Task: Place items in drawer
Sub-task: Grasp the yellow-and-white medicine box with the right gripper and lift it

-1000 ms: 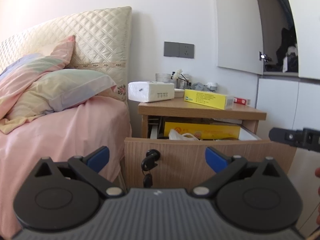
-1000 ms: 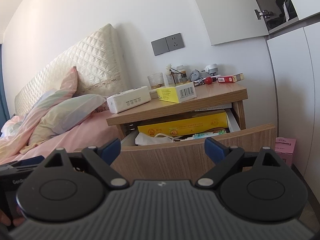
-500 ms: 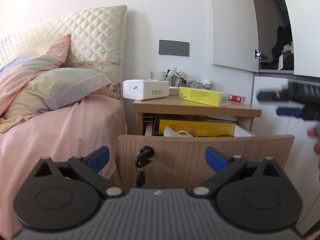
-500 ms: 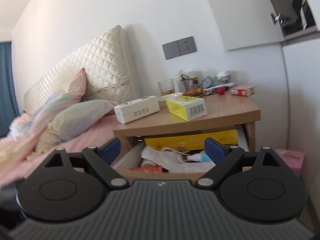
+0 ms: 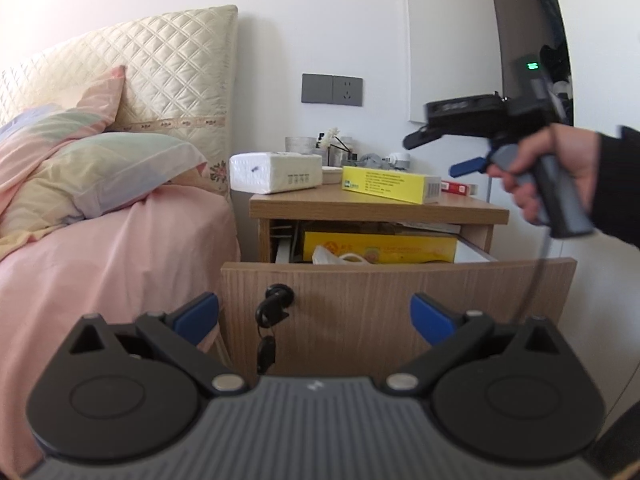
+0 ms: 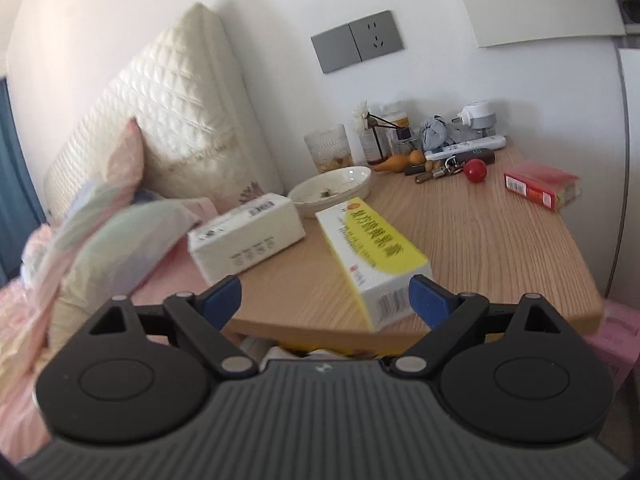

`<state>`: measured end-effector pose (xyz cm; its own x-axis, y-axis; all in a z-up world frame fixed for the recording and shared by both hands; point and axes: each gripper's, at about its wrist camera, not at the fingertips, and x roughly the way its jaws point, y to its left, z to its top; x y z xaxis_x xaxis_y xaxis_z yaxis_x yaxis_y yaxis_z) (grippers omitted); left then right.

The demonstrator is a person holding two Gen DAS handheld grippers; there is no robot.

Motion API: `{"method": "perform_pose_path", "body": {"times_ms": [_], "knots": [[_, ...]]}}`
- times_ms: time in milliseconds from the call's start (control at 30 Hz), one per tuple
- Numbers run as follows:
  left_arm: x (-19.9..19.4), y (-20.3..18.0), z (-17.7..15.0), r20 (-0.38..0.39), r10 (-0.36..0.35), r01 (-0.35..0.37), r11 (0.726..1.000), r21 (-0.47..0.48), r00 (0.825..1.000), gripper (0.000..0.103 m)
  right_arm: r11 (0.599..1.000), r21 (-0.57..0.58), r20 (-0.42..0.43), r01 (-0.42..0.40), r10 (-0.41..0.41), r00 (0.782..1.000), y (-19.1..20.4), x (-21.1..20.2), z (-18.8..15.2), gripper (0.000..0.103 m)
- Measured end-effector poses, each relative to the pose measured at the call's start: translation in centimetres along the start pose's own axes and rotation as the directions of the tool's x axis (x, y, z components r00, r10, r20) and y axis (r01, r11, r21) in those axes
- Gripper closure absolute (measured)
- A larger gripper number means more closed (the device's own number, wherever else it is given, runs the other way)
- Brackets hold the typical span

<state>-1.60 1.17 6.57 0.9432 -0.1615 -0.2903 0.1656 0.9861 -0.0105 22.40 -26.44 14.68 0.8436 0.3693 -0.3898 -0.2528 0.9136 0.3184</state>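
Observation:
The wooden nightstand's drawer (image 5: pixel 396 304) stands pulled open, with a yellow carton and a plastic bag inside. On the nightstand top lie a yellow-and-white box (image 6: pixel 372 256) (image 5: pixel 390 189), a white tissue pack (image 6: pixel 246 238) (image 5: pixel 276 172) and a red box (image 6: pixel 540 185). My left gripper (image 5: pixel 314 312) is open and empty, low in front of the drawer front. My right gripper (image 6: pixel 325 299) is open and empty, above the nightstand's front edge, near the yellow box's near end. It also shows in the left wrist view (image 5: pixel 444 152), raised at the right.
A bed (image 5: pixel 100 256) with pink sheets and pillows lies left of the nightstand. Keys (image 5: pixel 272 312) hang from the drawer lock. A dish (image 6: pixel 330 190), a glass, bottles, a remote and a red ball (image 6: pixel 476 170) crowd the back of the top. White cupboards stand at the right.
My right gripper has risen from drawer-front level and moved forward over the nightstand top, toward the yellow box. My left gripper has shifted only slightly, and stays in front of the drawer.

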Motion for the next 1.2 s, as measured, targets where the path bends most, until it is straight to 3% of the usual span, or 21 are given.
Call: {"method": "perform_pose_path", "body": {"times_ms": [333, 533, 667, 767, 867, 1000, 1200], "knots": [[-0.2, 0.3, 0.0, 0.011, 0.007, -0.007, 1.000, -0.003, 1.000, 0.000, 0.971, -0.234, -0.120, 0.059, -0.089, 0.989, 0.1, 6.7, 5.3, 0.011], [-0.2, 0.3, 0.0, 0.011, 0.006, -0.006, 1.000, -0.008, 1.000, 0.000, 0.948, -0.307, -0.203, 0.080, -0.147, 0.968, 0.2, 10.1, 4.9, 0.012], [-0.3, 0.4, 0.1, 0.013, 0.003, -0.002, 1.000, -0.014, 1.000, 0.000, 0.955, -0.290, -0.209, 0.057, -0.121, 0.970, 0.2, 10.8, 4.0, 0.012], [-0.4, 0.4, 0.1, 0.016, 0.001, -0.001, 1.000, -0.014, 1.000, 0.000, 0.954, -0.294, -0.219, 0.056, -0.124, 0.968, 0.6, 11.2, 3.6, 0.030], [-0.5, 0.4, 0.1, 0.017, -0.003, 0.003, 1.000, -0.014, 1.000, 0.000, 0.952, -0.301, -0.226, 0.063, -0.135, 0.965, 1.1, 11.6, 3.2, 0.034], [-0.7, 0.4, 0.1, 0.026, -0.002, 0.002, 1.000, -0.015, 1.000, 0.000, 0.942, -0.324, -0.205, 0.088, -0.161, 0.965, 1.3, 11.4, 3.2, 0.047], [-0.8, 0.4, 0.1, 0.035, 0.002, -0.002, 1.000, -0.016, 0.999, 0.000, 0.939, -0.335, -0.185, 0.080, -0.149, 0.971, 1.6, 9.6, 3.5, 0.048]]}}
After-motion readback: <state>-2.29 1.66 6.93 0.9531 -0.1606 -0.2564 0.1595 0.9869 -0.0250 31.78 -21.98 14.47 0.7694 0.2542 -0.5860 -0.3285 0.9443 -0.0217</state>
